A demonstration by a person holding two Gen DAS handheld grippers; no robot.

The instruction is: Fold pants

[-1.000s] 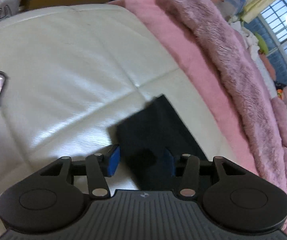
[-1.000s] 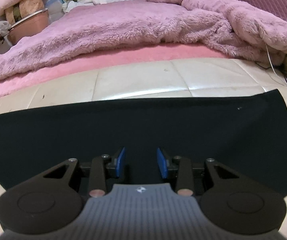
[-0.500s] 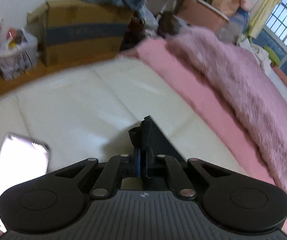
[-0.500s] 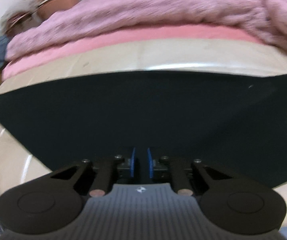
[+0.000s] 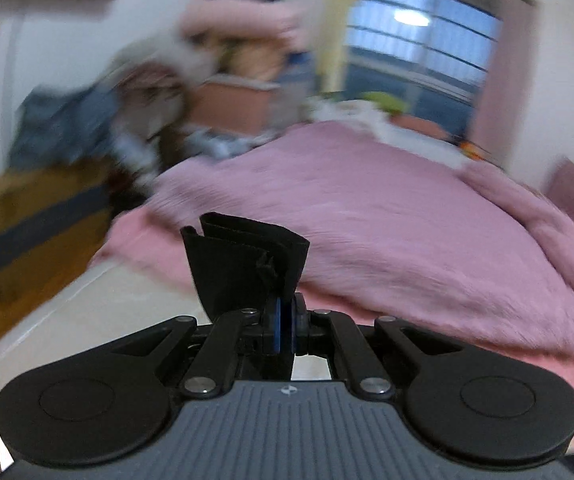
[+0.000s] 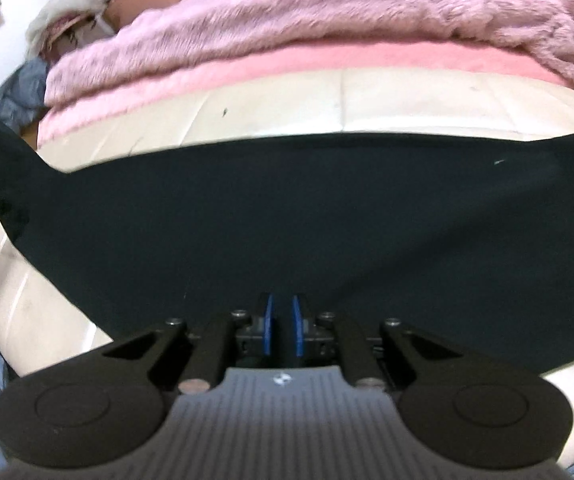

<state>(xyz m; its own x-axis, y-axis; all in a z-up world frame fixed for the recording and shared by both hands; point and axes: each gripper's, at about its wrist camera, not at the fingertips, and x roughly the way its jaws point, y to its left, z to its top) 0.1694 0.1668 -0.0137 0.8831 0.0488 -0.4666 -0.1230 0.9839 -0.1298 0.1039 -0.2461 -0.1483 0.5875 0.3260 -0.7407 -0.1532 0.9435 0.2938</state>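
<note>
Cream quilted bed surface [image 6: 387, 104] fills the foreground, with dark pants [image 6: 287, 216] spread across it. Nearest the right wrist camera, the right gripper [image 6: 281, 330] has its blue-padded jaws nearly pressed together on the near edge of the cloth. On the left, the pants rise off the bed toward a lifted end. The left gripper [image 5: 284, 326] has its jaws pinching that end, which stands up bunched above the pads. Beyond lies a pink fluffy blanket [image 5: 387, 216], then a window [image 5: 419, 52].

The step in hand looks like the first lengthwise fold; next, the lifted end needs carrying across to the far end, edges matched.

Motion blur smears the left view, and the right jaws' hold is hard to confirm.
</note>
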